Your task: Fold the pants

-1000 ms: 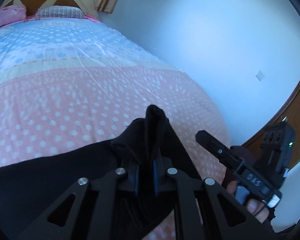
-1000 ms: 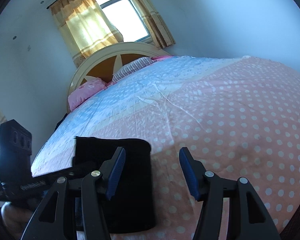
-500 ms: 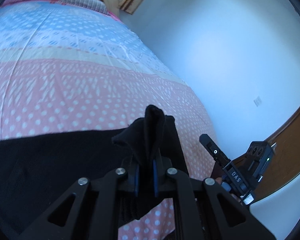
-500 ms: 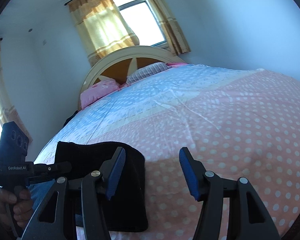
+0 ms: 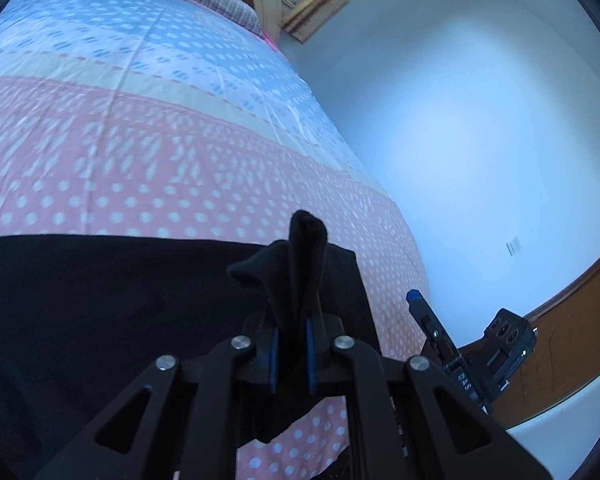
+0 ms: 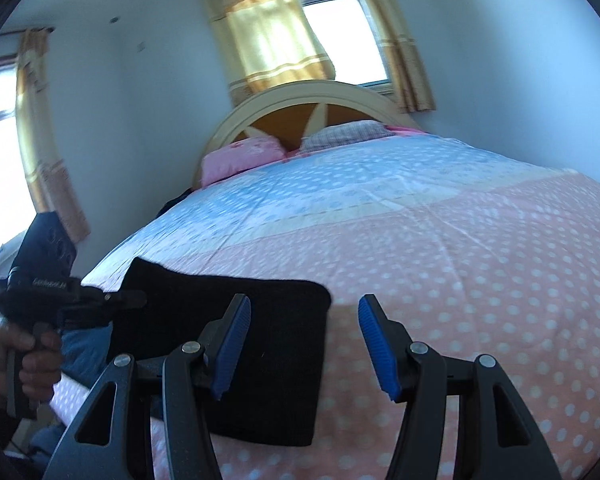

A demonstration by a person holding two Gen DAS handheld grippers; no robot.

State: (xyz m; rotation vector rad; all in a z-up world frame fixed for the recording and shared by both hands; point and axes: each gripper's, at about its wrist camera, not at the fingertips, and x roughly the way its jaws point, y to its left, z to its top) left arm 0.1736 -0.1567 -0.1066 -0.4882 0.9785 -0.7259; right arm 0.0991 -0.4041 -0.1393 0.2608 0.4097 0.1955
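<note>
- One pair of black pants lies folded on the bedspread, lower left of centre in the right wrist view; in the left wrist view it fills the lower left.
- The left gripper pinches a raised bunch of the pants' cloth between its nearly closed blue pads.
- The right gripper stands spread wide, holding nothing, just above the pants' right edge.
- Readable writing: "DAS" on the right gripper's body at the left wrist view's lower right.
- One hand grips the left gripper's handle.
- Two pillows, one pink, one checked, lean on the headboard.
</note>
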